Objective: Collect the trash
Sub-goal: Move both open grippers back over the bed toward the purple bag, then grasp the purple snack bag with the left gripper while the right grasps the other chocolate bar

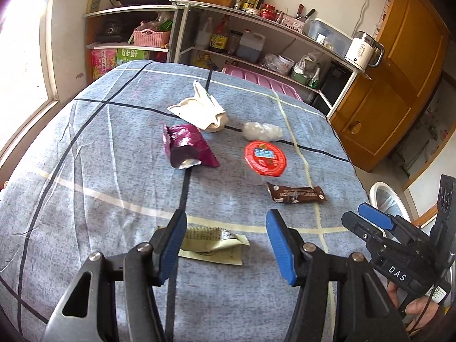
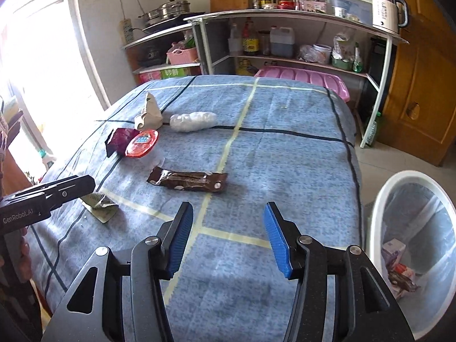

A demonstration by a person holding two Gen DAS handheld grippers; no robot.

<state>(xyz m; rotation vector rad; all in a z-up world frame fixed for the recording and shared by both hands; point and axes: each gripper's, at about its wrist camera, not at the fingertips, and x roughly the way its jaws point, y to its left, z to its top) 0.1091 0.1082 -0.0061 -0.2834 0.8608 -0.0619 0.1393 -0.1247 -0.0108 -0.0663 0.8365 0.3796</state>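
Trash lies scattered on the blue checked tablecloth (image 1: 99, 156): a cream paper bag (image 1: 199, 111), a purple foil wrapper (image 1: 186, 148), a clear plastic wad (image 1: 262, 131), a red round lid (image 1: 265, 158), a brown bar wrapper (image 1: 296, 193) and a pale yellow wrapper (image 1: 212, 246). My left gripper (image 1: 225, 242) is open just above the pale yellow wrapper (image 2: 99, 206), its pads clear of it. My right gripper (image 2: 228, 236) is open and empty over bare cloth, short of the brown bar wrapper (image 2: 188, 181).
A white bin (image 2: 410, 174) with several pieces of trash inside stands on the floor off the table's right edge. Shelves (image 2: 285, 57) with bottles, pots and a kettle line the far wall. A pink tub (image 2: 307, 78) sits behind the table, and a wooden cupboard (image 2: 421, 85) is at right.
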